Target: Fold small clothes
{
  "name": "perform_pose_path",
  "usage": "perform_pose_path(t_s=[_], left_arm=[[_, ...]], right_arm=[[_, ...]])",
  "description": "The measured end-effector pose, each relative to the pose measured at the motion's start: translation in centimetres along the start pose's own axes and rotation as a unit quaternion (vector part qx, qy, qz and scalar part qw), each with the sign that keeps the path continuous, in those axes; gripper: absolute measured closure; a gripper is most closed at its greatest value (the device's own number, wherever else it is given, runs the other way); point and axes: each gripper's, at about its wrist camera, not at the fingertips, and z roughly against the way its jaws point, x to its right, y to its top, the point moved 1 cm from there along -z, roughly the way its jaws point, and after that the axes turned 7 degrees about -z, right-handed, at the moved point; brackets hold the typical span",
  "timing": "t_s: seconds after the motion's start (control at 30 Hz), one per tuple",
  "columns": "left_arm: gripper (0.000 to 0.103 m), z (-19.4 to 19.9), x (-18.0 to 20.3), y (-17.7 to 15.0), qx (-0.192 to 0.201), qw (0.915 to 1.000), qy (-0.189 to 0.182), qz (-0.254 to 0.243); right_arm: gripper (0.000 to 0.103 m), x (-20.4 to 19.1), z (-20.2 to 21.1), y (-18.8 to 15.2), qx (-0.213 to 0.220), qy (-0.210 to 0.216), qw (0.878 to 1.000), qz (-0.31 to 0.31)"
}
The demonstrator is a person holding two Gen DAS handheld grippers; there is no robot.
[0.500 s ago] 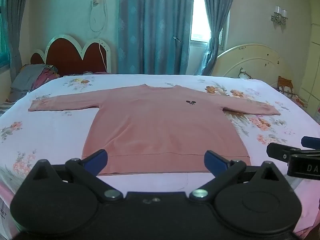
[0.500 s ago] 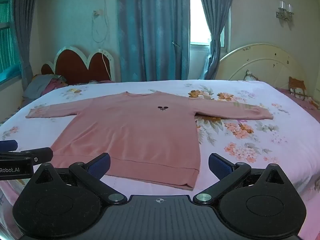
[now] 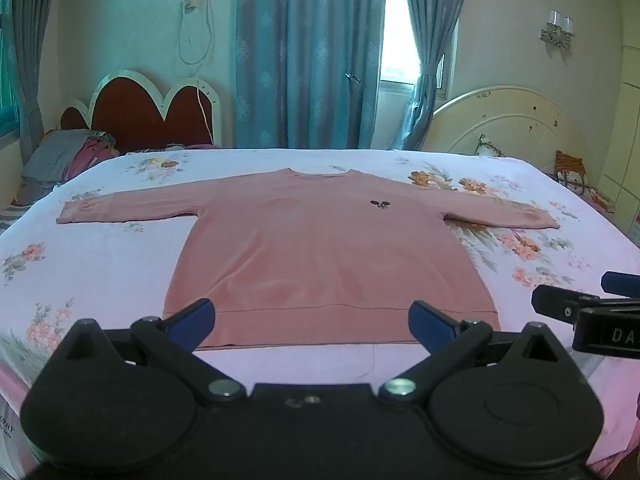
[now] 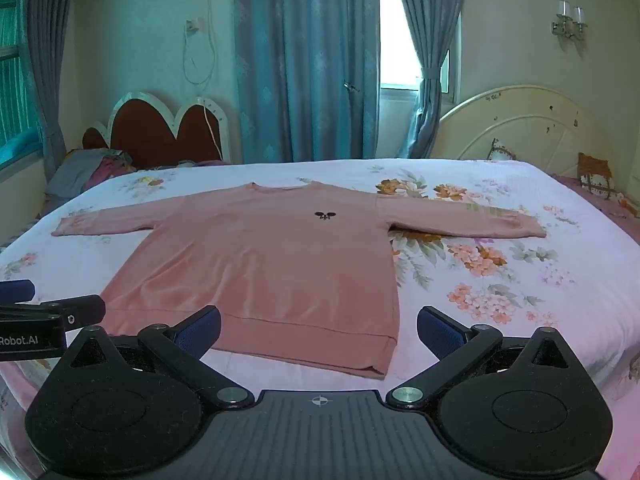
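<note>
Covering most of both views, the bed carries a pale pink sheet with a flower print. Behind it hang blue curtains, with a red headboard at the far left and a cream headboard at the far right.

The pink sweater lies flat on the sheet, front up, neckline toward the curtains and hem toward the cameras. Both sleeves are spread straight out to the sides. A small dark emblem sits on the chest.

The left gripper hovers above the hem, tilted downward. Its jaws stand fully apart with nothing between the blue pads; the pads are clear of the cloth.

The right gripper hovers near the hem's right corner, also tilted downward. Its jaws are likewise spread to full width and hold nothing.

Each gripper's tip shows at the edge of the other's view, side by side and apart.

A wall lamp hangs at upper right.
</note>
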Motion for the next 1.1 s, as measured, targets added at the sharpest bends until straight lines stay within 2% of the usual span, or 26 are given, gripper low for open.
perform_pose_path(t_s=[1.1], left_arm=[[0.000,1.1,0.5,0.2,0.008,1.0000,0.005,0.000]], right_arm=[[0.000,0.4,-0.2,-0.1,0.002,0.000,1.000,0.000]])
